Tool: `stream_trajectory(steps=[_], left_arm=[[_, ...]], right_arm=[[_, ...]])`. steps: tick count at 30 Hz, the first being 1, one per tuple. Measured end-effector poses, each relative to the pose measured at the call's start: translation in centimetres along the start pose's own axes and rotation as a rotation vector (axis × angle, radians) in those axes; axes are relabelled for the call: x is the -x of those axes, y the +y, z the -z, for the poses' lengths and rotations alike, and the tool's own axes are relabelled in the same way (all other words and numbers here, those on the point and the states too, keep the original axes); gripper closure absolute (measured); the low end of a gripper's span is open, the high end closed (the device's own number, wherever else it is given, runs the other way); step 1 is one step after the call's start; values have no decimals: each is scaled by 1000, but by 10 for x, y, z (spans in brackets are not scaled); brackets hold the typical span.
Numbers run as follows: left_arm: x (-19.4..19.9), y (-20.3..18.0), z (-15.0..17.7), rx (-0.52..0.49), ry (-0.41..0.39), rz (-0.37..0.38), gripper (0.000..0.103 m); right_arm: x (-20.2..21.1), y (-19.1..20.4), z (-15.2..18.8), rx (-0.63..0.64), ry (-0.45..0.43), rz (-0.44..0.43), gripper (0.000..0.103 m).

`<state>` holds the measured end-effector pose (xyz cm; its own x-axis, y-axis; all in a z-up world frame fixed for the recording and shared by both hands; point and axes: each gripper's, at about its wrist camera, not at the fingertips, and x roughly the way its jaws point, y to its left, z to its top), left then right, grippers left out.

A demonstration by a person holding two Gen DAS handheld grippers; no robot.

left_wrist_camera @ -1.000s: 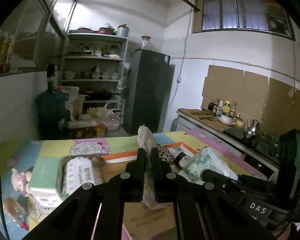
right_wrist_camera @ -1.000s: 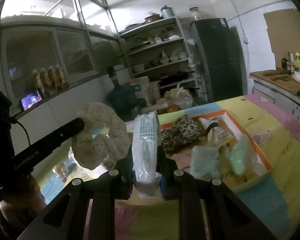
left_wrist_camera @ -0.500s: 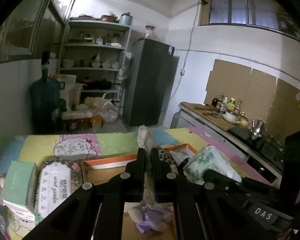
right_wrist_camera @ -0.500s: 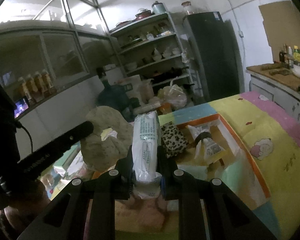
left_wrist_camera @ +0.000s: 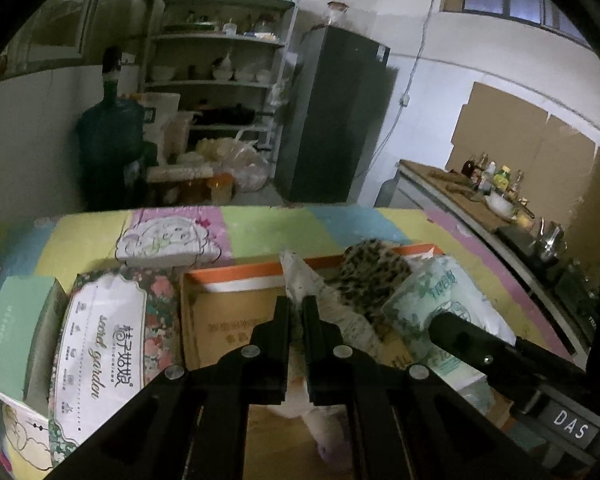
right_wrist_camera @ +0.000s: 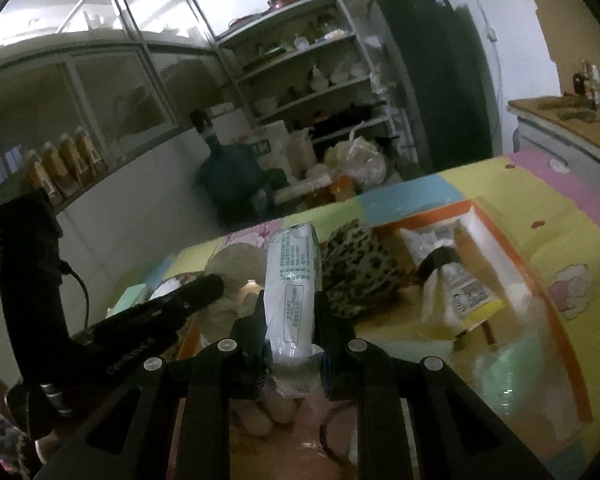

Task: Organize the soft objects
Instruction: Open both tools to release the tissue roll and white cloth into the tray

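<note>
Nearest, the right claw (right_wrist_camera: 290,334) grips a white tissue pack (right_wrist_camera: 290,292); the left claw (left_wrist_camera: 296,320) pinches a pale cloth (left_wrist_camera: 300,276); beyond lies the open cardboard box (left_wrist_camera: 236,276); lower both well inside before letting go.

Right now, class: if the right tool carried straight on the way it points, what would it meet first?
Probably the leopard-print soft item in the orange-rimmed cardboard box, just beyond the tissue pack the right tool grips; depth is unclear.
</note>
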<state>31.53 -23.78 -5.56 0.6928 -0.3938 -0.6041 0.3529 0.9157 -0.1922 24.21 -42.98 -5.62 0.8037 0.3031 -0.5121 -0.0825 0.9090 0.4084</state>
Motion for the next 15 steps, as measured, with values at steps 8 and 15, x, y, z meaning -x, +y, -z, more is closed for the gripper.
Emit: stream_trajectory(steps=[8,15], left_arm=[[-7,-1,2,2,42,-30,92],[1,8,2,31,28,-41,53]], right_arm=[[-18,-11,3,-53,69,22,80],[-15,-16,3,-66,52,58,46]])
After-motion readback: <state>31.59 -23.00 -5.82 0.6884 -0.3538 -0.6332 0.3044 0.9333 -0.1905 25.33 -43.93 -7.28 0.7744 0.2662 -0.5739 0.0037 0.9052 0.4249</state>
